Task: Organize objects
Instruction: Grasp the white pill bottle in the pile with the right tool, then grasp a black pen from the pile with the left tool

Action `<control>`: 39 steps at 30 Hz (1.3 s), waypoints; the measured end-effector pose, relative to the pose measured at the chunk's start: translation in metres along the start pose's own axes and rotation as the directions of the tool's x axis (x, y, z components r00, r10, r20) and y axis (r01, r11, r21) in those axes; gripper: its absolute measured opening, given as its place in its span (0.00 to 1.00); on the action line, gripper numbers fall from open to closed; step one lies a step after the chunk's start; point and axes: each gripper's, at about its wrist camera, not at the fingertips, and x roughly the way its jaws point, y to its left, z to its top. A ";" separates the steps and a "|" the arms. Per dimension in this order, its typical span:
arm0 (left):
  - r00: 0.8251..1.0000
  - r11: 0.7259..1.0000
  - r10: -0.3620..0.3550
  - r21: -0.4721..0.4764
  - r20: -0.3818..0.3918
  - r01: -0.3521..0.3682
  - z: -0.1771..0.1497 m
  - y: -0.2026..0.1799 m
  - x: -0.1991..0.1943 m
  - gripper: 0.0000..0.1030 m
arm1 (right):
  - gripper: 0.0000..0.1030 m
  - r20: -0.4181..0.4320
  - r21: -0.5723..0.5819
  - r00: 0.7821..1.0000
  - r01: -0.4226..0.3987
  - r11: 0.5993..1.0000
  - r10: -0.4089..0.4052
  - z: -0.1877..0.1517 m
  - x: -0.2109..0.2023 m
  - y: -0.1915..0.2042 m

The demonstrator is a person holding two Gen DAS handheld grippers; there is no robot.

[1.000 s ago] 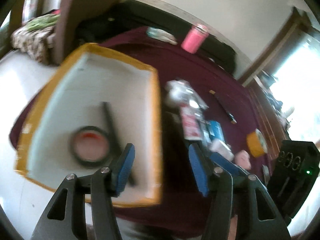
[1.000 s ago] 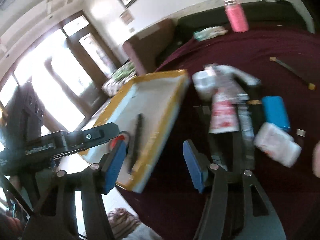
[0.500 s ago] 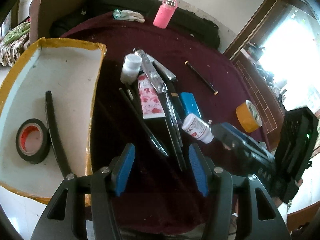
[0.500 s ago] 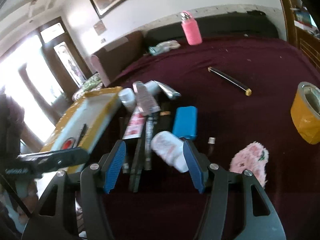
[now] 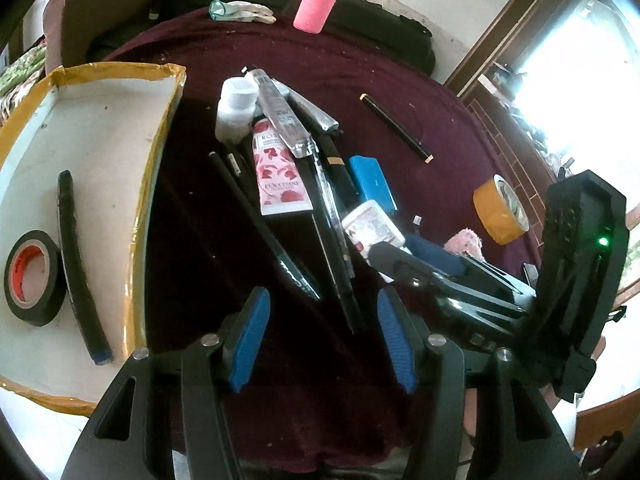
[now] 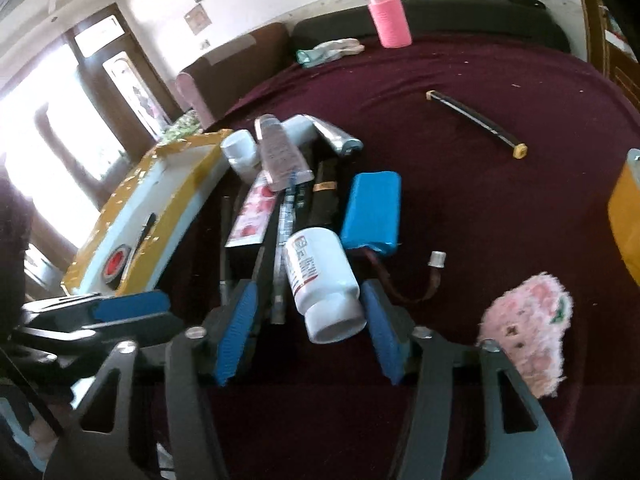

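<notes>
Bottle (image 6: 320, 280) lies on its side dead ahead of right gripper (image 6: 308, 340), between its closing jaws, pads not yet touching; long axis runs along the fingers, cap end nearest. Right hand clearly the nearer. Left gripper (image 5: 324, 340) open, empty, over pens (image 5: 332, 240); tray (image 5: 156, 152) off to its left
</notes>
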 end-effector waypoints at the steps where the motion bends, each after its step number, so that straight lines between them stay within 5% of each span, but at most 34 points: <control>1: 1.000 1.000 0.006 0.000 -0.004 -0.006 0.000 0.000 0.002 0.49 | 0.35 -0.010 -0.002 1.000 0.017 1.000 -0.017 0.000 0.003 0.001; 15: 0.991 0.990 0.113 -0.079 -0.069 -0.118 0.021 0.019 0.028 0.47 | 0.33 -0.011 0.032 0.998 0.058 0.998 -0.057 -0.003 0.005 0.003; 21: 0.967 0.970 0.241 -0.012 -0.083 -0.243 0.033 0.014 0.043 0.26 | 0.33 -0.009 0.031 0.998 0.060 0.998 -0.060 -0.003 0.005 0.003; 29: 0.958 0.964 0.262 -0.007 -0.114 -0.264 0.045 0.025 0.044 0.26 | 0.33 -0.016 0.045 0.999 0.049 0.998 -0.048 -0.003 0.006 0.002; 34: 0.930 0.930 0.361 0.103 -0.064 -0.354 0.039 0.001 0.054 0.26 | 0.33 -0.026 0.038 0.998 0.063 0.997 -0.062 -0.003 0.009 0.002; 39: 0.935 0.939 0.337 0.112 -0.109 -0.325 0.037 0.014 0.043 0.16 | 0.33 -0.027 0.050 0.998 0.056 0.997 -0.055 -0.004 0.008 0.000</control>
